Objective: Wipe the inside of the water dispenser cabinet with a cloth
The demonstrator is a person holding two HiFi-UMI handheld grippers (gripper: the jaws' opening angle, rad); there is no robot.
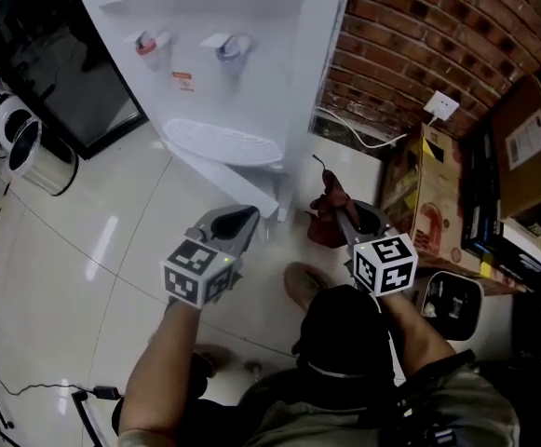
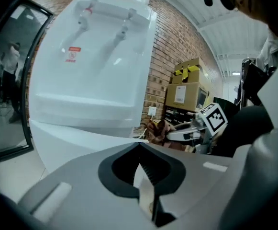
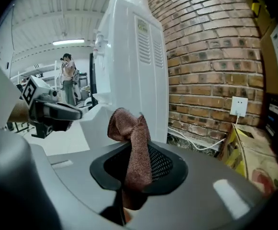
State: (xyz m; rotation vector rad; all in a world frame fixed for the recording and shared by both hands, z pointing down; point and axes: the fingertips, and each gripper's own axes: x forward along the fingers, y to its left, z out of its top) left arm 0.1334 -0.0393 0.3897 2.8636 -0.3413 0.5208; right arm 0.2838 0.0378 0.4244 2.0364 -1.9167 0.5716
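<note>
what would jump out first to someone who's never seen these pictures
A white water dispenser fills the top of the head view, with a red brick wall to its right. Just below it, the right gripper is shut on a reddish-brown cloth that sticks up out of its jaws. The left gripper beside it is shut and holds nothing.

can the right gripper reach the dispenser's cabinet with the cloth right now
Probably yes: the right gripper, shut on the cloth, is close beside the open-looking white door, with nothing between. The cabinet's inside is hidden.
</note>
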